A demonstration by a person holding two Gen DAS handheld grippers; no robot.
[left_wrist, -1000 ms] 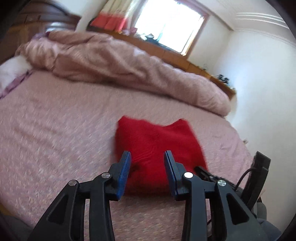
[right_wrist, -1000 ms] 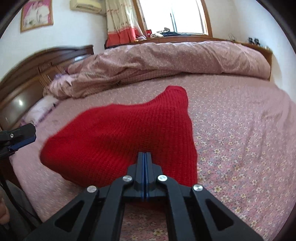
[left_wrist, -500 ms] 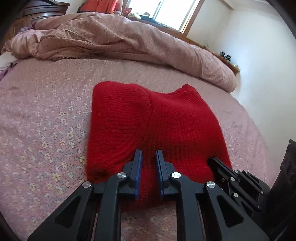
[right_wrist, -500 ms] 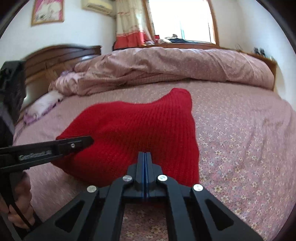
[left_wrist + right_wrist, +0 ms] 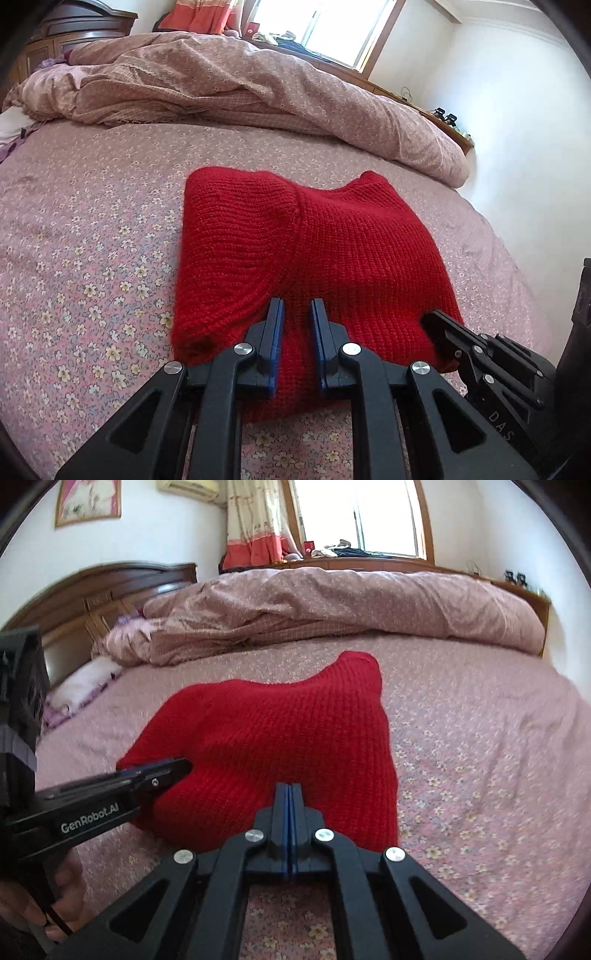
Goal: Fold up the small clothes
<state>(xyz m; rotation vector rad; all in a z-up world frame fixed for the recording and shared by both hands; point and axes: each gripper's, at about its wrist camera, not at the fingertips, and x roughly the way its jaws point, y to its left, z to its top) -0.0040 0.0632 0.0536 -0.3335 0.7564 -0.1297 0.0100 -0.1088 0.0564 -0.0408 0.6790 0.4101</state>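
Left wrist view: the left gripper [image 5: 297, 306] has its blue-padded fingers a narrow gap apart, set over the near edge of the red knitted garment [image 5: 314, 251], which fills the gap; whether the pads press the knit cannot be told. The garment lies folded on the floral bedsheet [image 5: 92, 240], stretching away from the fingertips, one folded layer overlapping to the left of them. To the right, the right gripper [image 5: 434, 319] meets the garment's near right corner. Beyond the garment, a rumpled pink duvet [image 5: 258, 85] runs across the bed.

Right wrist view: the right gripper [image 5: 290, 788] has its fingers pressed together at the garment's [image 5: 280, 731] near edge; whether cloth is caught between them is hidden. To its left, the left gripper [image 5: 181, 766] reaches over the garment's near left part. Ahead lie the duvet [image 5: 332, 605] and a wooden headboard [image 5: 92, 594].
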